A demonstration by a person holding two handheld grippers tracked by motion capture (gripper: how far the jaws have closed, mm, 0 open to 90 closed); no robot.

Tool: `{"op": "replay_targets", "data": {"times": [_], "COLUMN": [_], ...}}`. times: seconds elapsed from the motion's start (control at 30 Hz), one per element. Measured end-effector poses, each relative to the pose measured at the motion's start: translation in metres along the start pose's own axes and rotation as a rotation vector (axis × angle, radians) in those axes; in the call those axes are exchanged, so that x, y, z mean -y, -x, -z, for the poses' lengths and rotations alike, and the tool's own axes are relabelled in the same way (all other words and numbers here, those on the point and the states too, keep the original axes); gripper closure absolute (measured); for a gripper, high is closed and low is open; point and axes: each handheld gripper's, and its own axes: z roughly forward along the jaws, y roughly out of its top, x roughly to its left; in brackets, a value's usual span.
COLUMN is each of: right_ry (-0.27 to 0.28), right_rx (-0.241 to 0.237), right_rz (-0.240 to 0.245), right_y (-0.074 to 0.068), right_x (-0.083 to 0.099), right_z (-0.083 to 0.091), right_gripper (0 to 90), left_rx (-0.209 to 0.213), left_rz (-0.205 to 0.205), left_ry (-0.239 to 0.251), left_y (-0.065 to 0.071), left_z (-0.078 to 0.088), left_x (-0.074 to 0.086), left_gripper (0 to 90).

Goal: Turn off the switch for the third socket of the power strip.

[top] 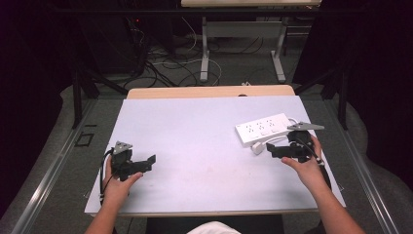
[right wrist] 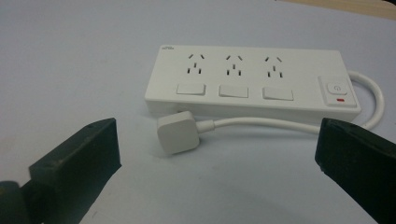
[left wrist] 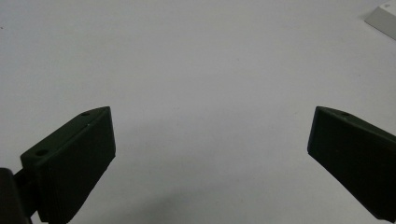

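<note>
A white power strip [top: 263, 128] [right wrist: 252, 79] with three sockets lies on the right of the white table top [top: 195, 141]. Its cord [right wrist: 261, 122] loops round from the right end to a white plug [top: 257, 147] [right wrist: 177, 133] that lies flat in front of it. My right gripper [top: 271, 148] [right wrist: 218, 126] is open just short of the plug, jaws wide apart, holding nothing. At the front left my left gripper [top: 148, 163] [left wrist: 211, 116] is open over bare table, with one corner of the strip [left wrist: 384, 17] far off at the upper right.
A wooden strip [top: 209, 91] edges the far side of the table. Beyond it on the floor stand another table's metal legs [top: 204, 53] among loose cables [top: 165, 63]. Dark frames flank both sides.
</note>
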Motion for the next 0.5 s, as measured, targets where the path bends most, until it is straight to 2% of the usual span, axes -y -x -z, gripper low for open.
{"op": "replay_targets", "data": {"times": [0.5], "right_ry": [0.017], "right_rx": [0.042], "right_rz": [-0.046], "right_y": [0.018], "right_x": [0.036], "right_z": [0.001], "right_gripper": [0.0], "left_rx": [0.001], "left_rz": [0.002], "left_ry": [0.003], "left_y": [0.001], "left_z": [0.000], "left_x": [0.000], "left_gripper": [0.9]}}
